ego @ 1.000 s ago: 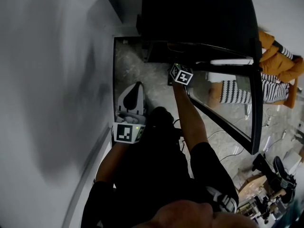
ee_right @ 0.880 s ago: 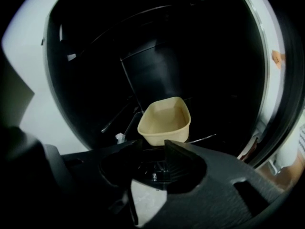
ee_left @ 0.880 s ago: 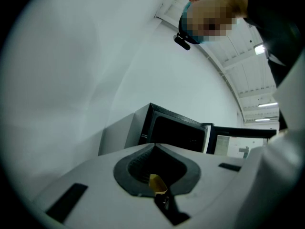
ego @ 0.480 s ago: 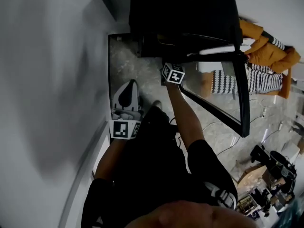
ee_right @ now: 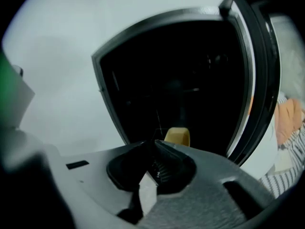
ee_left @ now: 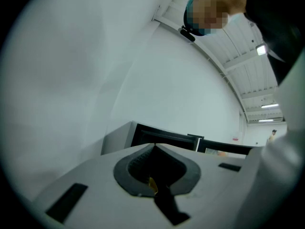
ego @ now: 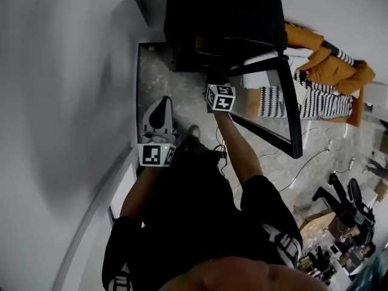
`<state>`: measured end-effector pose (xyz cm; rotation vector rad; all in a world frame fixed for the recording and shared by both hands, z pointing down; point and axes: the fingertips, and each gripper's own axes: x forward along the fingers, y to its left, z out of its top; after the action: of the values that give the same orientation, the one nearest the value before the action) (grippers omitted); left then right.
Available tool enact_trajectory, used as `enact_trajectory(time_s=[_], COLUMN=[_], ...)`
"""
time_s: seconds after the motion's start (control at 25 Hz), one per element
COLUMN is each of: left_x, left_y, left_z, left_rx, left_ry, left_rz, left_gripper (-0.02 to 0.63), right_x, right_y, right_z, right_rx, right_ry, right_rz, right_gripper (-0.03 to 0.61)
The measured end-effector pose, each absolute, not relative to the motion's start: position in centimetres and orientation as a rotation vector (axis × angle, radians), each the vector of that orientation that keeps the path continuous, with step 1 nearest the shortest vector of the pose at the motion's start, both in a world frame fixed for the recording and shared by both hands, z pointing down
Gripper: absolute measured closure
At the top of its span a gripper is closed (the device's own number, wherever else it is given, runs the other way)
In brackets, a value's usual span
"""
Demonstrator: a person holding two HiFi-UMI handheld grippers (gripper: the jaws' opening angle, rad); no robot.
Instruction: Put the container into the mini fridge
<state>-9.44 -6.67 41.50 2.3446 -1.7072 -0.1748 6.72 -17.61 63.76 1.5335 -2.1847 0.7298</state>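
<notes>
Plainly, the mini fridge (ego: 224,17) is the biggest thing here, a black box set against the pale wall (ego: 66,102), with its glass-fronted door (ego: 290,120) swung wide. Low in its dark compartment stands the container (ee_right: 177,136), already inside and just beyond the jaw tips in the right gripper view. I judge it light and fairly stiff, likely thin plastic that would flex under a hard squeeze. The safest hold would be across its side walls near the middle, with a gentle pinch. It looks small, tan-yellow and rounded, though the gloom leaves it unclear whether it carries a lid. The right gripper (ee_right: 155,146) has just been closing its jaws, which now meet with nothing between them. The left gripper (ee_left: 153,148) sits beside the wall, its jaws also together and empty.
</notes>
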Motion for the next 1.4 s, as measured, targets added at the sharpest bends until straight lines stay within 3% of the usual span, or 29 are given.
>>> enact_trajectory(time_s=[0.8, 1.4], left_x=[-6.3, -3.4], left_y=[1.1, 5.5], left_z=[34.6, 31.7], left_rx=[2.391, 2.473], left_ry=[-1.757, -1.778], left_rz=[-0.217, -0.045], left_gripper=[0.609, 0.609], right_x=[13.0, 13.5], right_y=[-5.5, 4.3], right_z=[42.6, 37.7], right_rx=[1.582, 1.684], right_ry=[-2.429, -2.564], right_rz=[0.476, 0.517], right_gripper=[0.569, 0.575])
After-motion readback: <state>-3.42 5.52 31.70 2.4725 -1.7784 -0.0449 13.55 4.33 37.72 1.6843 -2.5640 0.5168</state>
